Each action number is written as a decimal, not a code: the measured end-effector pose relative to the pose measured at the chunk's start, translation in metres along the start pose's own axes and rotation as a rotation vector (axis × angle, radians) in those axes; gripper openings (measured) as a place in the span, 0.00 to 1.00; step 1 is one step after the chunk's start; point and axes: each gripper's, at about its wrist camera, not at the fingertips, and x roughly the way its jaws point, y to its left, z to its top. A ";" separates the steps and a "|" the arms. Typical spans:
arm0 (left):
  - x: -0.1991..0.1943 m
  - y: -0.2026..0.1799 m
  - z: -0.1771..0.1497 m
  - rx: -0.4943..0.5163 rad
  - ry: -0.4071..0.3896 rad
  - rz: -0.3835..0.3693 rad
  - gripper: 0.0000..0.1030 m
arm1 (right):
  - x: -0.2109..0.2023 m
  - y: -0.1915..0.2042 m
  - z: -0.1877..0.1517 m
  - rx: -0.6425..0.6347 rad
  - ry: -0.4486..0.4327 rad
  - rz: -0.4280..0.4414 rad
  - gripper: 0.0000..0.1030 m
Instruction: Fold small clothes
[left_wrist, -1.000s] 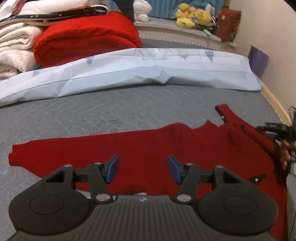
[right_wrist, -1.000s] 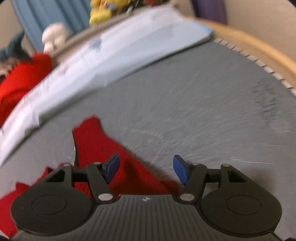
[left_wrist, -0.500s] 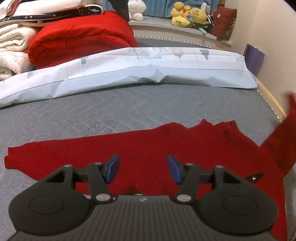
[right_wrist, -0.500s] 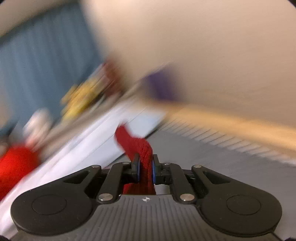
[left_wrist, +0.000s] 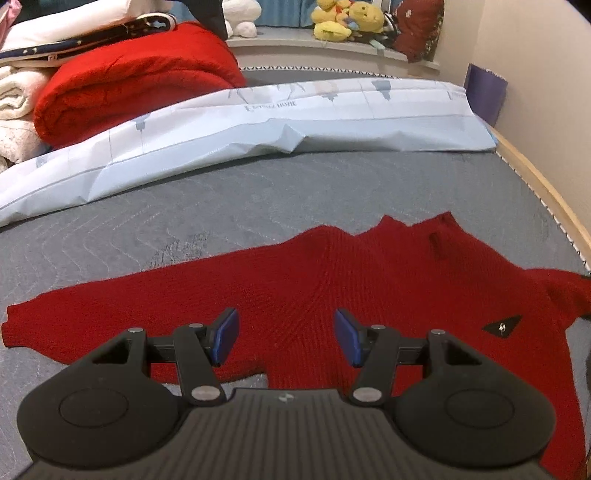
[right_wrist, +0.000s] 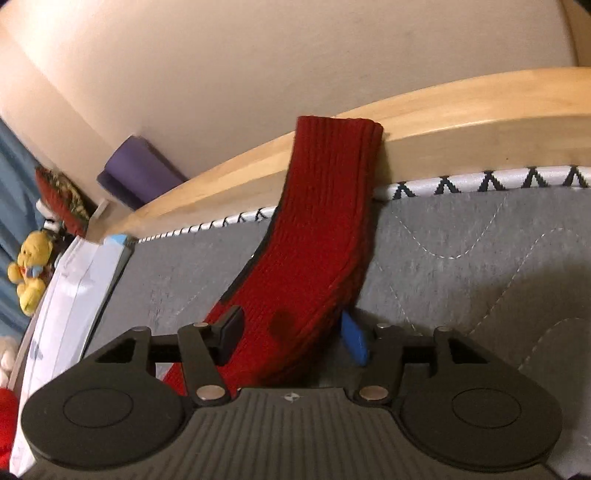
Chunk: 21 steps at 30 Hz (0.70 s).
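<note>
right gripper (right_wrist: 288, 334): jaws opening around sweater (left_wrist: 332, 288) sleeve (right_wrist: 325, 229) | left gripper (left_wrist: 284, 338): open, empty | risk: cuff, draped over bed frame (right_wrist: 480, 110), may slide off the edge

A grey quilted bed (left_wrist: 258, 199) with a wooden edge (right_wrist: 461, 107) carries a red sweater (left_wrist: 332, 273) spread flat, a pale blue sheet (left_wrist: 258, 129) and a folded red blanket (left_wrist: 129, 81).

Left gripper (left_wrist: 284, 338), right gripper (right_wrist: 291, 334) — black ribbed housings, round side discs, silver screws, blue pads (left_wrist: 346, 338).
</note>
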 end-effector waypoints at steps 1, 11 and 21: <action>0.002 -0.001 -0.001 0.005 0.004 0.001 0.61 | 0.002 0.003 0.000 -0.019 -0.001 -0.005 0.53; 0.009 -0.008 -0.005 0.057 0.001 -0.021 0.61 | -0.020 0.015 0.030 -0.172 -0.277 -0.266 0.10; 0.009 -0.001 -0.003 0.032 0.024 -0.065 0.61 | -0.052 0.047 0.031 -0.140 -0.233 -0.184 0.46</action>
